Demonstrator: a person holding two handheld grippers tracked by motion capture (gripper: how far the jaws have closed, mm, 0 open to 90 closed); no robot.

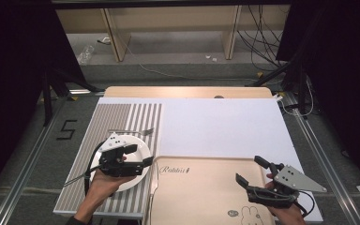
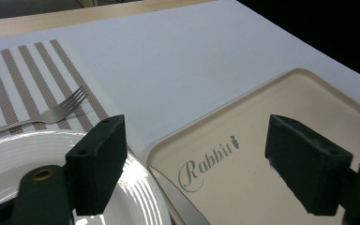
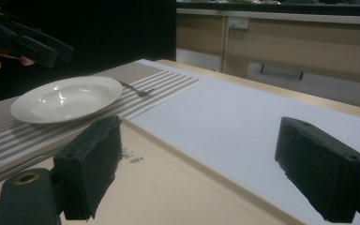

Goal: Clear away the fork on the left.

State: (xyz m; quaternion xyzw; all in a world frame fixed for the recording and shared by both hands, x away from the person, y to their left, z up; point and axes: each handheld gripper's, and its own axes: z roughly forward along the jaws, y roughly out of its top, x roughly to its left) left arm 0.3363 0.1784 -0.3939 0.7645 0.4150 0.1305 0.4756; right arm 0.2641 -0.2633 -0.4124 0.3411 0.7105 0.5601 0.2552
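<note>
Left hand-held gripper (image 1: 138, 155): jaws wide apart, nothing between them, hovering over the white plate (image 1: 140, 147) at about 8 o'clock on the worktop (image 1: 215, 122), aimed toward 3 o'clock. In the left gripper view, one jaw above the plate's ribbed rim (image 2: 140, 197), the other above the beige tray (image 2: 243, 178). Just past the plate at its 12 o'clock, a fork (image 1: 131, 130) flat on the striped placemat (image 1: 122, 112), tines pointing toward 3 o'clock, apart from the plate. Between plate and tray, a knife (image 1: 153, 187) along the tray's left edge, serrated blade visible in the left gripper view (image 2: 178, 206). Nothing blocking the plate from above except the gripper itself.

Right hand-held gripper (image 1: 249, 173): jaws likewise spread wide and empty, held over the tray's right part at about 5 o'clock, aimed toward 10 o'clock. Tray (image 1: 201, 187) printed with "Rabbit" lettering and a rabbit drawing near its front edge. White sheet (image 1: 225, 126) covering the worktop beyond it, bare.

Left hand (image 1: 104, 180) wrapped around the gripper body from below, forearm entering from 6 o'clock, wrist roughly level. Right hand (image 1: 286, 211) gripping from the bottom right corner, grey three-cornered plate on top tilted toward 3 o'clock.
</note>
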